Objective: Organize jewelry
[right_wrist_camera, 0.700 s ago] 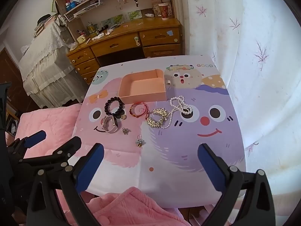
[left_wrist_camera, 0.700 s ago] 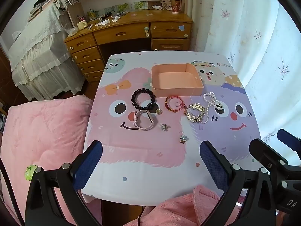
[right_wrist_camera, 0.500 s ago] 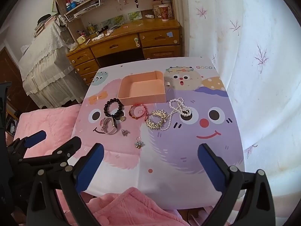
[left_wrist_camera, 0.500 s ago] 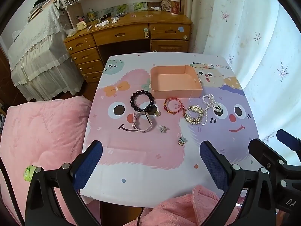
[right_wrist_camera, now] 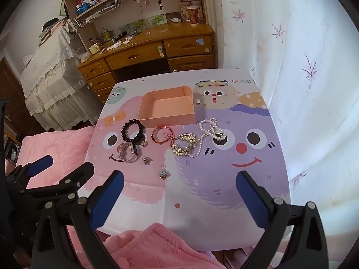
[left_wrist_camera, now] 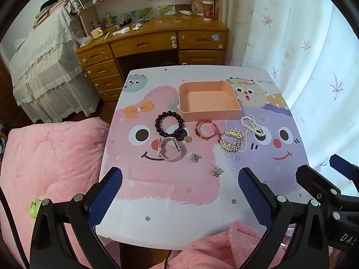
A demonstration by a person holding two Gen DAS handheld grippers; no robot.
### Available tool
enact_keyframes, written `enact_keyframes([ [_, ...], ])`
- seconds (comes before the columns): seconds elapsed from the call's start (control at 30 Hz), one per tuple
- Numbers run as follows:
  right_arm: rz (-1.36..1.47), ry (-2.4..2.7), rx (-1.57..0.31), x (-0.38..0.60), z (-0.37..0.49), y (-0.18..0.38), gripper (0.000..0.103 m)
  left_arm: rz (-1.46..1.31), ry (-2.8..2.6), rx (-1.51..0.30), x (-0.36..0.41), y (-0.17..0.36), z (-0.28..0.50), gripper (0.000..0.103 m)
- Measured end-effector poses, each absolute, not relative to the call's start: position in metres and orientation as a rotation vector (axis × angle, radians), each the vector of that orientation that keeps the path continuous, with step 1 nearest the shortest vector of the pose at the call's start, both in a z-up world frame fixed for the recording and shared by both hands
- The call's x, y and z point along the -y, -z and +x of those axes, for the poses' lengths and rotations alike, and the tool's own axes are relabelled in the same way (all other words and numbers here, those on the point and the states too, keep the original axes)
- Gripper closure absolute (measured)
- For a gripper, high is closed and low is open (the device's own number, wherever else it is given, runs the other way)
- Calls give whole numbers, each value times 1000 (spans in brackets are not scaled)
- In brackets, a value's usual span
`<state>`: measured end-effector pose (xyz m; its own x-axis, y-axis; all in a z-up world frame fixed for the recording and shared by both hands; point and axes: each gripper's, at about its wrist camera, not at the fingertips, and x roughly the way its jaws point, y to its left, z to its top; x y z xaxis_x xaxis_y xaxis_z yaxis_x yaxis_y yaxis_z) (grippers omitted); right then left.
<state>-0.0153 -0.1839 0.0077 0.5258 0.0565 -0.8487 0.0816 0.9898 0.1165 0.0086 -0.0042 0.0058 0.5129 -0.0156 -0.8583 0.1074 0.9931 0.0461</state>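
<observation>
An empty peach tray (left_wrist_camera: 233, 112) (right_wrist_camera: 168, 118) stands on the cartoon-print table. In front of it lie a dark bead bracelet (left_wrist_camera: 168, 123) (right_wrist_camera: 132, 130), a pink watch (left_wrist_camera: 170, 150) (right_wrist_camera: 128, 152), a red bracelet (left_wrist_camera: 205, 130) (right_wrist_camera: 162, 134), a gold leaf piece (left_wrist_camera: 231, 139) (right_wrist_camera: 184, 144), a pearl necklace (left_wrist_camera: 251, 125) (right_wrist_camera: 211, 130) and two small flower charms (left_wrist_camera: 216, 170) (right_wrist_camera: 164, 173). My left gripper (left_wrist_camera: 180, 196) and right gripper (right_wrist_camera: 179, 196) are both open and empty, side by side above the table's near edge.
A wooden desk (left_wrist_camera: 157, 38) with drawers stands beyond the table. A pink quilted bed (left_wrist_camera: 49, 161) lies to the left, a white curtain (left_wrist_camera: 303, 44) to the right. Pink fabric (right_wrist_camera: 157, 246) bunches at the near edge.
Both grippers have drawn back and risen slightly, so the table and jewelry sit a little farther away. Nothing on the table has moved.
</observation>
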Motion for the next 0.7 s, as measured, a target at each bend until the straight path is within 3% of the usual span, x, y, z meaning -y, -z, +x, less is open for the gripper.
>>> enact_keyframes([
  [0.7, 146, 16, -1015, 182, -15, -8, 3, 94, 71, -1020, -2, -8, 9, 1],
])
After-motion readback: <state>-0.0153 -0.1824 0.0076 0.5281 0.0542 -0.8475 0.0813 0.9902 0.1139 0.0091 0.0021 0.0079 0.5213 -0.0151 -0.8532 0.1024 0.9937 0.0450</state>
